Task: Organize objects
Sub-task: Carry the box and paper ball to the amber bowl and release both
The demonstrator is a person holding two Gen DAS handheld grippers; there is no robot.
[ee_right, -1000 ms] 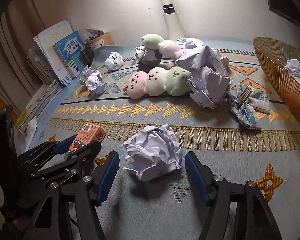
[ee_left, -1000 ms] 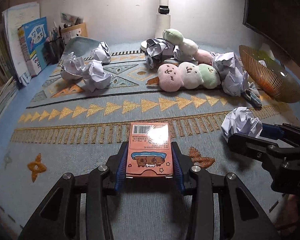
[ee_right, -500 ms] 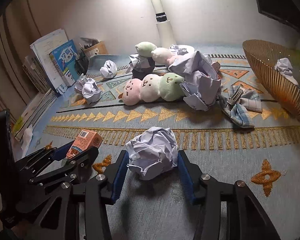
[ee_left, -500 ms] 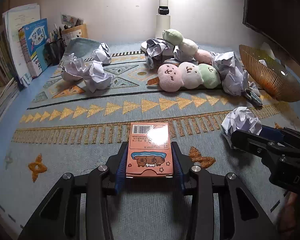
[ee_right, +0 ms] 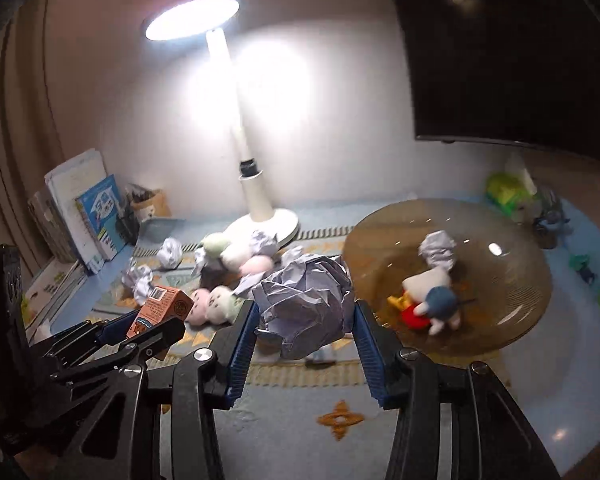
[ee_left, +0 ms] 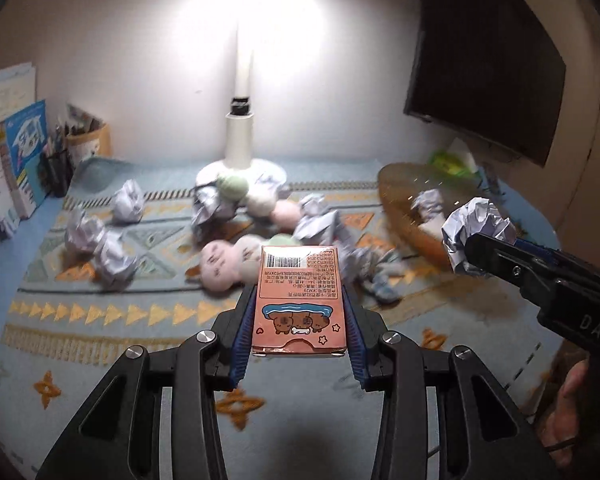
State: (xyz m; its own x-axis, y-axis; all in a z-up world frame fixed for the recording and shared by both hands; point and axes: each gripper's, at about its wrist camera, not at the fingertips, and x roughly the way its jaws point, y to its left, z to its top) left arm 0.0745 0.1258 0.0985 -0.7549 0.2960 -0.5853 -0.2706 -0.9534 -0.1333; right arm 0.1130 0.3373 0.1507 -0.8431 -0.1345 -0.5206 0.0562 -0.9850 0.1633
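Note:
My left gripper [ee_left: 299, 300] is shut on a small orange box [ee_left: 299, 300] printed with a barcode and cartoon animals, and holds it above the patterned mat [ee_left: 100, 320]. The same orange box [ee_right: 160, 308] shows at the left of the right wrist view. A crumpled paper ball [ee_right: 306, 304] hangs clamped between the blue pads of my right gripper [ee_right: 306, 312], lifted off the mat. That paper ball [ee_left: 476, 228] appears at the right of the left wrist view, near the golden wire basket [ee_left: 404, 184].
The golden basket [ee_right: 532, 304] holds a paper ball and a small plush toy. Several more paper balls [ee_left: 112, 258] and round plush toys [ee_left: 220, 260] lie across the mat. A lit desk lamp [ee_right: 256, 196] stands at the back, books [ee_right: 96, 216] at the left, a dark monitor [ee_left: 484, 56] at the right.
My right gripper closed on the paper ball and lifted it off the mat. My left gripper rose with the orange box. Both views now look higher, toward the lamp and basket.

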